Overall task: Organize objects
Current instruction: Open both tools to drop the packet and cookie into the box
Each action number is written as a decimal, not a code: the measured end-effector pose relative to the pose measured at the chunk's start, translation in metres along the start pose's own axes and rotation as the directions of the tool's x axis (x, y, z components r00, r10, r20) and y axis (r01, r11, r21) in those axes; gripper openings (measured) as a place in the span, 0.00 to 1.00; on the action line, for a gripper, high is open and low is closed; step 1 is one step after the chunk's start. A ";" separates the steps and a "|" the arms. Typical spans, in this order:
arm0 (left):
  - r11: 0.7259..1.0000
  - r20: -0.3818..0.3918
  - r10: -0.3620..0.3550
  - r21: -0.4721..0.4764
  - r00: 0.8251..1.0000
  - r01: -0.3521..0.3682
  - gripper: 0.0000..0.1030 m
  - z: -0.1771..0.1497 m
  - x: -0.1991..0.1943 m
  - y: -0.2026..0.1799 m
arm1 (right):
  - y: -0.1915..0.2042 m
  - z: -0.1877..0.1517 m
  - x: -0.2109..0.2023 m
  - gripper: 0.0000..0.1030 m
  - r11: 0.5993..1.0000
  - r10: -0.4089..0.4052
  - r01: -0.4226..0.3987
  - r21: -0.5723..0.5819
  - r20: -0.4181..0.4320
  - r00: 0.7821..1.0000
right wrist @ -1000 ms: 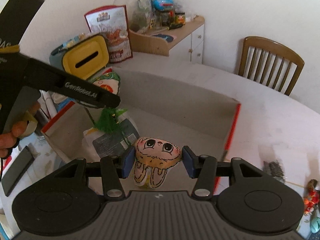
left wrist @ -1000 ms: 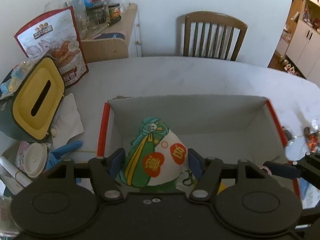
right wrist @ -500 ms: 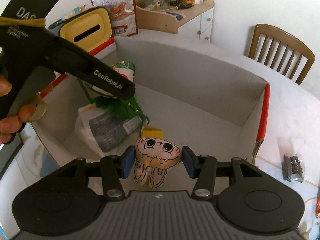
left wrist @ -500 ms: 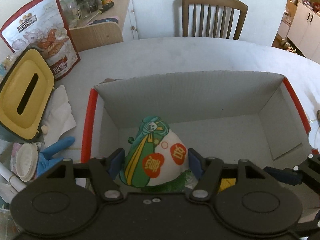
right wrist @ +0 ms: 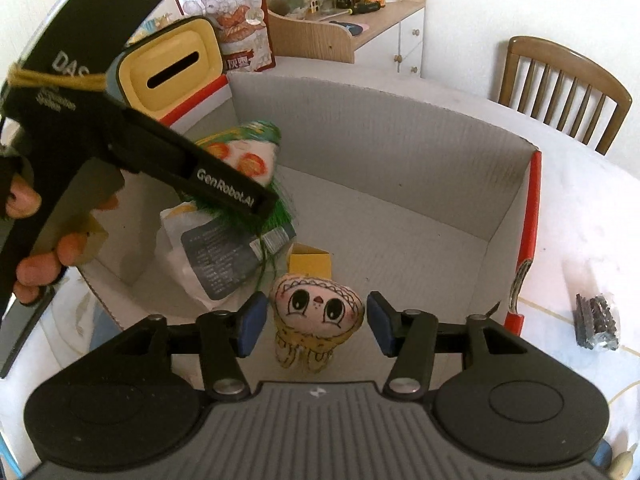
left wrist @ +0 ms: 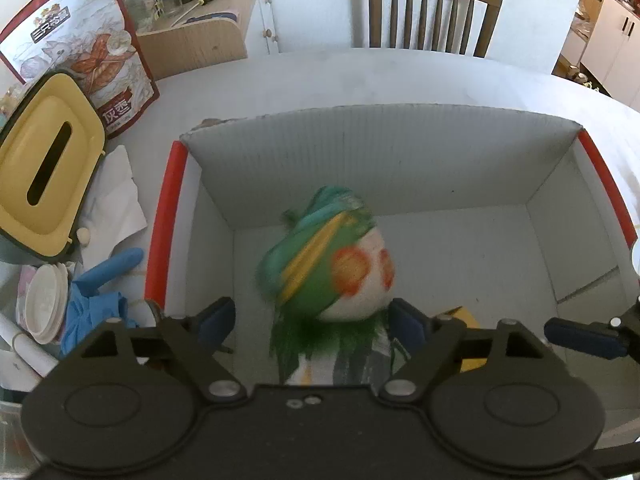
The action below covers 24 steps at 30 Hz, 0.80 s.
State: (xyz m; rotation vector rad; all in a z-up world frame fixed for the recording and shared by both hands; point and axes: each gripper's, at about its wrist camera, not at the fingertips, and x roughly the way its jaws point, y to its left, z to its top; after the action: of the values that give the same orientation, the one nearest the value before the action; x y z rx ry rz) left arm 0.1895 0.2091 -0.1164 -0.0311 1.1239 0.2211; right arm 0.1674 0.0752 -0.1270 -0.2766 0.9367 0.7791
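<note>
A cardboard box (left wrist: 384, 148) with red edges stands on the white table. My left gripper (left wrist: 316, 320) is open above it; the green-and-white zongzi toy (left wrist: 332, 268) is blurred, loose between the parted fingers and falling into the box. It also shows in the right wrist view (right wrist: 244, 156). My right gripper (right wrist: 314, 320) is open too; the bunny-faced toy (right wrist: 316, 312) sits free between its fingers, over the box floor. A white packet (right wrist: 216, 256) and a yellow carton (right wrist: 310, 264) lie in the box.
A yellow tissue box (left wrist: 44, 176), a snack bag (left wrist: 80, 52), blue gloves (left wrist: 100, 296) and stacked lids (left wrist: 40, 304) crowd the table left of the box. A wooden chair (left wrist: 432, 12) stands behind. A dark small packet (right wrist: 596, 320) lies right of the box.
Both grippers have opened and let go of their toys. The zongzi toy and the bunny toy have dropped away from the fingers into the box. Both grippers came lower over the box.
</note>
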 end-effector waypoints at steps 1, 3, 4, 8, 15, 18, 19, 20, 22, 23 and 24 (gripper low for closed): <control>1.000 0.002 -0.003 -0.001 1.000 0.003 0.82 -0.001 -0.001 0.000 | 0.000 0.000 -0.001 0.55 1.000 0.003 -0.003 0.001 0.003 1.000; 1.000 0.007 -0.003 -0.004 1.000 0.003 0.83 -0.002 -0.004 0.000 | 0.000 -0.001 -0.003 0.56 1.000 0.010 -0.010 0.005 0.006 1.000; 1.000 0.010 -0.002 -0.005 1.000 0.002 0.84 -0.002 -0.005 0.000 | 0.001 -0.001 -0.004 0.57 1.000 0.012 -0.012 0.005 0.008 1.000; 1.000 0.027 -0.004 -0.012 1.000 0.004 0.87 -0.005 -0.013 0.000 | 0.005 -0.004 -0.010 0.60 1.000 0.018 -0.018 -0.001 0.017 1.000; 1.000 0.072 -0.008 -0.029 0.997 0.010 0.90 -0.008 -0.035 0.001 | 0.005 -0.007 -0.029 0.62 1.000 0.027 -0.027 0.010 0.050 0.998; 0.999 0.092 -0.015 -0.033 0.996 0.018 0.90 -0.011 -0.046 -0.001 | 0.002 -0.008 -0.041 0.63 0.999 0.028 -0.030 0.025 0.074 0.997; 0.999 0.098 -0.020 -0.036 0.995 0.023 0.90 -0.012 -0.049 -0.001 | 0.002 -0.008 -0.045 0.63 0.999 0.029 -0.032 0.032 0.081 0.996; 0.999 0.107 -0.025 -0.039 0.994 0.029 0.90 -0.013 -0.054 -0.002 | 0.001 -0.008 -0.049 0.63 0.999 0.029 -0.033 0.037 0.089 0.996; 0.999 0.125 -0.033 -0.039 0.992 0.038 0.91 -0.015 -0.064 -0.005 | -0.001 -0.009 -0.059 0.64 0.998 0.034 -0.039 0.045 0.108 0.994; 0.999 0.139 -0.035 -0.036 0.990 0.040 0.91 -0.016 -0.069 -0.007 | -0.001 -0.009 -0.062 0.64 0.998 0.035 -0.041 0.047 0.114 0.993; 0.999 0.152 -0.036 -0.031 0.988 0.041 0.91 -0.017 -0.075 -0.009 | -0.003 -0.011 -0.067 0.64 0.998 0.038 -0.045 0.051 0.124 0.992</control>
State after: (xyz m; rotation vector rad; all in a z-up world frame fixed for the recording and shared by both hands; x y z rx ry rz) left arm 0.1455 0.1860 -0.0575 -0.0654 0.9669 0.2047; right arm 0.1391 0.0356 -0.0791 -0.1607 0.8480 0.7993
